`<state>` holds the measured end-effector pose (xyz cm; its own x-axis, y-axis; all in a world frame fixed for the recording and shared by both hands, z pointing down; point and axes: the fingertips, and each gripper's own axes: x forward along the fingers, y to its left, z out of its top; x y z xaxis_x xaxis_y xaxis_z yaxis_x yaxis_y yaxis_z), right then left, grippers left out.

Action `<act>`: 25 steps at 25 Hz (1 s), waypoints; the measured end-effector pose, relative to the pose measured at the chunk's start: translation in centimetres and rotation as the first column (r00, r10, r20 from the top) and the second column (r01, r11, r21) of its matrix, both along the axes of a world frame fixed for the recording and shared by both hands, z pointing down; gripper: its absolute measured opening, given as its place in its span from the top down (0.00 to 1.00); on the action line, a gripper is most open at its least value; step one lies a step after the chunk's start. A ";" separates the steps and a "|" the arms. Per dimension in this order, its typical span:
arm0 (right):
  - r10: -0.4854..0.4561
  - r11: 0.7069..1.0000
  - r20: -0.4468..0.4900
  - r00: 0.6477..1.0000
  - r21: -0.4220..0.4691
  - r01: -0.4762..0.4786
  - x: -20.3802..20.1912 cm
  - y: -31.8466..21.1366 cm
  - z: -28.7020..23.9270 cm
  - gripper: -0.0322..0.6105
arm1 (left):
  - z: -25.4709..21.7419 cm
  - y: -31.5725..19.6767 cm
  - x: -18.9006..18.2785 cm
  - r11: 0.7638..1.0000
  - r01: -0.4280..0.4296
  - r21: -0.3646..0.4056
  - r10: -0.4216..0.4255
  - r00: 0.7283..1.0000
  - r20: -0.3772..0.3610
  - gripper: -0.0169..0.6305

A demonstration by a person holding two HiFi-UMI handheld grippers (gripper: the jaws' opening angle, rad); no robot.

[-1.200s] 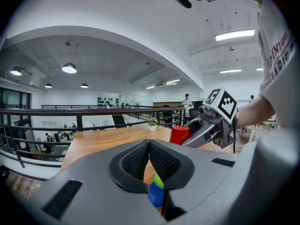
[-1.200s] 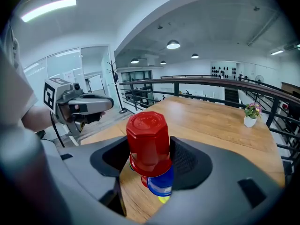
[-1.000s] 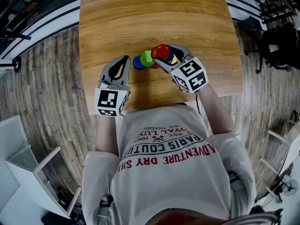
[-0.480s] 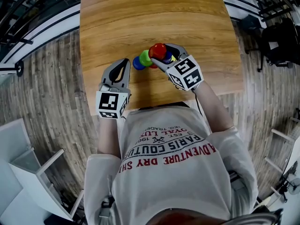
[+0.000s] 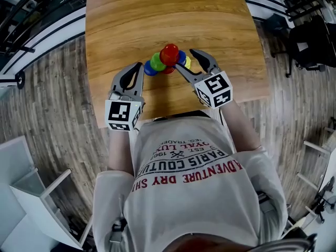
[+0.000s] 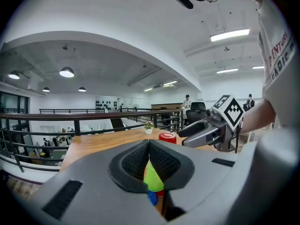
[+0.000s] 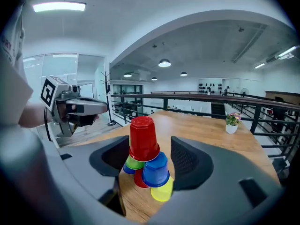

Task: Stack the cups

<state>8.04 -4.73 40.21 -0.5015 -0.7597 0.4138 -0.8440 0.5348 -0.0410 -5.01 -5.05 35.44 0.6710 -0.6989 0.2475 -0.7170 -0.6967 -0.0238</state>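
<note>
Head view: on the wooden table [image 5: 157, 14], a small pyramid of upturned cups [image 5: 166, 62], crowned by a red cup [image 5: 169, 52]. Left gripper [image 5: 136, 68] just short of the pile at its near left, jaws closed tip to tip on nothing. Right gripper [image 5: 184, 59] at the pile's near right, jaws spread wide, one along the right flank and the other in front of the stack.

Left gripper view: jaws pressed together at the tips, with only a thin wedge open below. Through it, a green cup [image 6: 151, 175] and under that a blue cup [image 6: 152, 197], both beyond the jaws. Red cup peeking over the top, the other gripper hanging to its right.

Right gripper view: jaws wide apart, the red cup framed between them with a clear gap on either side — no contact. Beneath it, the green cup and a second blue cup [image 7: 156, 169] side by side. On the table under those, the first blue cup, a lower red cup [image 7: 139, 179] and a yellow cup [image 7: 162, 192]. Farther back, a small potted plant [image 7: 231, 122].
</note>
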 end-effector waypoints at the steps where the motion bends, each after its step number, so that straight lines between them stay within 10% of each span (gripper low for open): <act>1: 0.019 1.000 0.009 1.000 0.010 -0.019 0.6 0.3 -0.2 0.50 | -0.1 0.1 0.2 1.000 -0.004 0.004 0.004 1.000 -0.001 0.95; 8: 0.187 0.977 0.045 0.981 0.099 -0.191 4.6 0.6 -2.3 0.84 | -1.4 0.9 1.2 0.999 -0.017 0.027 0.018 1.000 -0.024 0.95; 25: 0.166 0.951 0.092 0.982 0.247 -0.184 5.5 -0.5 -6.3 0.91 | -4.4 0.8 2.3 0.995 -0.010 0.101 0.014 0.999 -0.032 0.95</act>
